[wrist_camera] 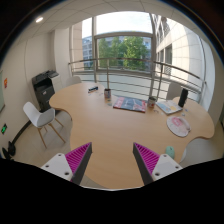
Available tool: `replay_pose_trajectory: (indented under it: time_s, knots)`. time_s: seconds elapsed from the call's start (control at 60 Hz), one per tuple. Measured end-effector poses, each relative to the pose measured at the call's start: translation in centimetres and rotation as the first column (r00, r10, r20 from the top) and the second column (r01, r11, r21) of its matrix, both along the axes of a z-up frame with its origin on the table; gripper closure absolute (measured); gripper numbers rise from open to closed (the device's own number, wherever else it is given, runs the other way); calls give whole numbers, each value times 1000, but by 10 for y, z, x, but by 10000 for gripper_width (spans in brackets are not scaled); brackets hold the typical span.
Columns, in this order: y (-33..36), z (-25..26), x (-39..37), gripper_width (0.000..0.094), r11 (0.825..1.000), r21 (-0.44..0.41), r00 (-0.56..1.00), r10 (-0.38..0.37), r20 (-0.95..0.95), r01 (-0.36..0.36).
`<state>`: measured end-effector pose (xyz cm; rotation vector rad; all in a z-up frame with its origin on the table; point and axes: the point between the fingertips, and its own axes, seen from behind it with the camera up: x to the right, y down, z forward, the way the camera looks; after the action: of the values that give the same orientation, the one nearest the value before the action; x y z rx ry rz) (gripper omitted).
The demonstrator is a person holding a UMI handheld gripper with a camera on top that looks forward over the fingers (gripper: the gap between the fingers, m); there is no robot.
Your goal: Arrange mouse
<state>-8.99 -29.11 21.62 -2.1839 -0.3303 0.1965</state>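
The tool (112, 160) is wide open w/ nothing in it, held high over the big round tan wood worktop (100, 125). The mouse is prob. far across the worktop by the round pink mat (178, 125); can't tell for sure.

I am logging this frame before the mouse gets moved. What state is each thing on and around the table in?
gripper: open, nothing between the fingers, held above the near table edge.
table: round, wooden, things lying only at its far side.
mat: flat on the table.
white chair: upright, beside the table, unoccupied.
printer: upright by the wall.
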Motion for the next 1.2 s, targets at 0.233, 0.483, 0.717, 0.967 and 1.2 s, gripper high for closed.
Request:
replay_pose_trajectory:
  time_s: [0.233, 0.483, 0.717, 0.967, 1.2]
  knots:
    - [-15, -75, 64, 87, 990, -100, 995, -94, 39, 98]
    - [8, -157, 195, 90, 948, -122, 950, -275, 149, 293]
    - [92, -189, 274, 88, 925, -56, 920, -365, 141, 375]
    - [153, -224, 297, 214, 919, -79, 918, -376, 123, 387]
    - [161, -232, 288, 468, 935, -71, 935, -342, 92, 349]
